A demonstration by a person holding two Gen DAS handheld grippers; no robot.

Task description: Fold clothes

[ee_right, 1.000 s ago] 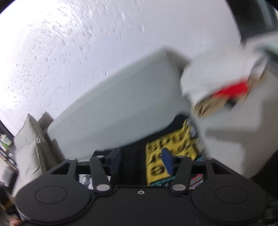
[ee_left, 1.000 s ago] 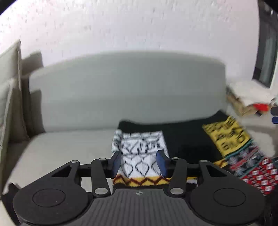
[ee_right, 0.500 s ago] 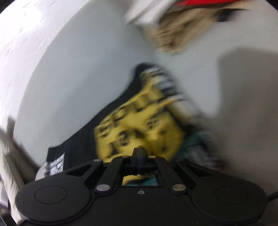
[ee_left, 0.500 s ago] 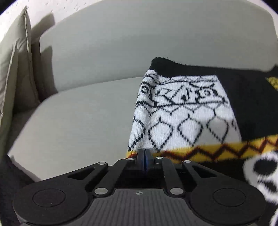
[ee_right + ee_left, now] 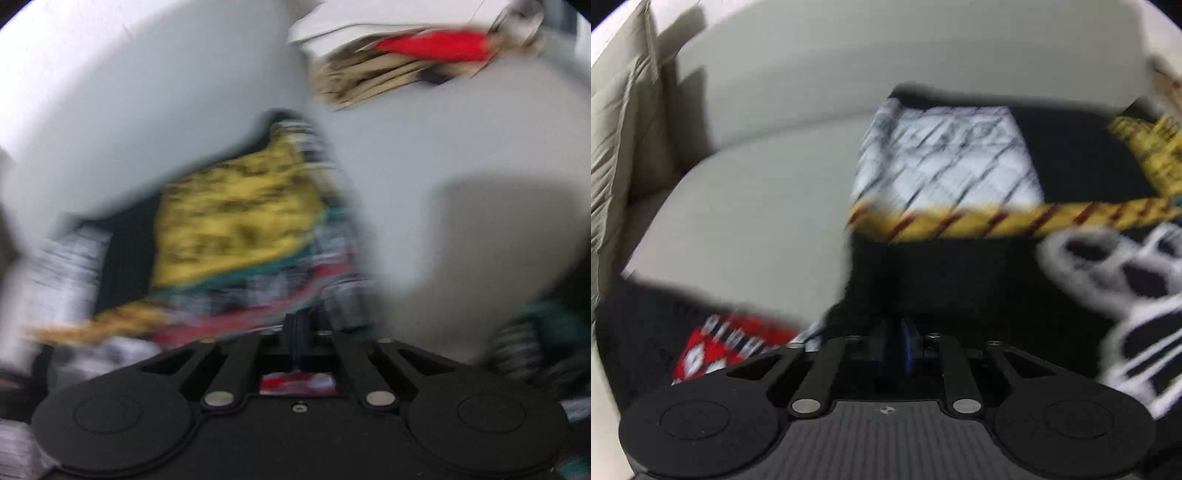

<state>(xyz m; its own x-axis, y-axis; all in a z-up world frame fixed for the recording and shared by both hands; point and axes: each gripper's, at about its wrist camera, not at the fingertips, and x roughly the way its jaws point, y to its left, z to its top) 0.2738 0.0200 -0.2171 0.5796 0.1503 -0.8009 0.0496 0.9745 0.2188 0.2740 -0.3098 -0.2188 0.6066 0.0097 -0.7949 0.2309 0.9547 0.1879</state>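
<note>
A patterned knit sweater [image 5: 945, 166] with black, white, yellow and red panels lies on a grey sofa seat [image 5: 750, 206]. My left gripper [image 5: 899, 345] is shut on the sweater's black near-left edge. In the right wrist view the sweater [image 5: 236, 221] shows its yellow panel, and my right gripper [image 5: 297, 339] is shut on its near-right striped edge. Both views are blurred by motion.
The sofa backrest [image 5: 849, 62] rises behind the sweater and a cushion [image 5: 617, 122] stands at the left end. A pile of white, tan and red folded items [image 5: 406, 55] sits on the sofa to the right.
Both grippers went from open above the sweater to shut on its near edge. Since half a second ago both have pulled back with the cloth; a red patterned part now shows at lower left.
</note>
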